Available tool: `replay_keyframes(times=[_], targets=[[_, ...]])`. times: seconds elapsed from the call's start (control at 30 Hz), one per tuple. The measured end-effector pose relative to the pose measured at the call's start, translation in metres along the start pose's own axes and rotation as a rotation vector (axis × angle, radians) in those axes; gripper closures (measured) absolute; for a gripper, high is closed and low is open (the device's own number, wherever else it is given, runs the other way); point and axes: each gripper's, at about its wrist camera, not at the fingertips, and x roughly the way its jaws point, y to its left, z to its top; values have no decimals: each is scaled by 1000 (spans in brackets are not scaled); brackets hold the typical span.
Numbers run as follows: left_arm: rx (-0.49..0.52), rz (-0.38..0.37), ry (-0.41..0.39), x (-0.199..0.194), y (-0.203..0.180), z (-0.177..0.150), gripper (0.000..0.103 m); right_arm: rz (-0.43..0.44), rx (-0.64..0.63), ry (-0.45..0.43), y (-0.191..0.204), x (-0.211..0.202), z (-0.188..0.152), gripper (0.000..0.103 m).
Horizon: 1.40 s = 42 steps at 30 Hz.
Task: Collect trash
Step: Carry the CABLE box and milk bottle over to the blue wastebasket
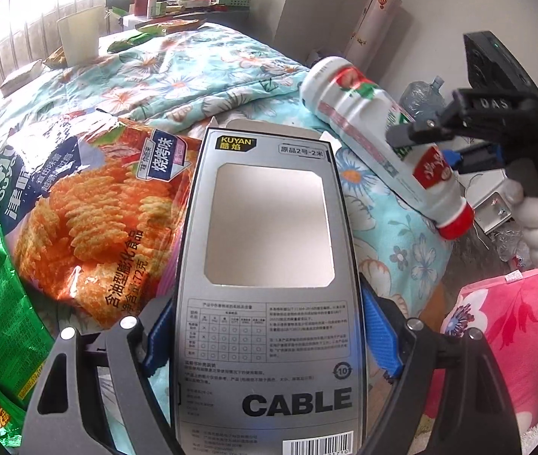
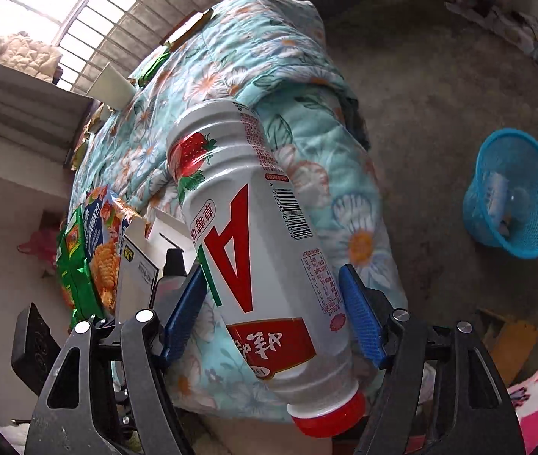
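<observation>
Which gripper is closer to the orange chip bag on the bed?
Left. The left gripper, holding the cable box, sits right beside the orange chip bag; the right gripper holds the bottle farther off.

A lived-in home bedroom. A bed [image 1: 200, 76] under a floral quilt [image 2: 269, 57] stands beside a barred window [image 2: 90, 11]. A cluttered table [image 1: 193, 3] stands beyond, and a blue wastebasket [image 2: 515, 208] sits on the bare floor [image 2: 439, 94].

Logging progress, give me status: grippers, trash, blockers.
Left gripper shut on cable box. Right gripper shut on bottle. Bin on floor, path open.
</observation>
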Motion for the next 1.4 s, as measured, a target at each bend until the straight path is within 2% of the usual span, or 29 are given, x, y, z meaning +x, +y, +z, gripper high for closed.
replay_keyframes(times=[0.1, 0.2, 0.5, 0.67, 1.23, 1.4], targets=[[4, 12, 6, 1, -2, 1, 23, 68, 57, -19, -6, -12, -31, 36], [5, 21, 14, 3, -3, 3, 23, 75, 40, -36, -2, -15, -45, 35], [-23, 41, 20, 4, -1, 6, 23, 26, -27, -74, 8, -3, -38, 35], [-10, 67, 17, 5, -5, 5, 23, 37, -26, -88, 7, 2, -40, 35], [25, 125, -76, -12, -15, 2, 24, 217, 163, -232, -32, -22, -68, 39], [29, 132, -108, -19, -19, 4, 24, 248, 183, -257, -37, -27, -70, 40]])
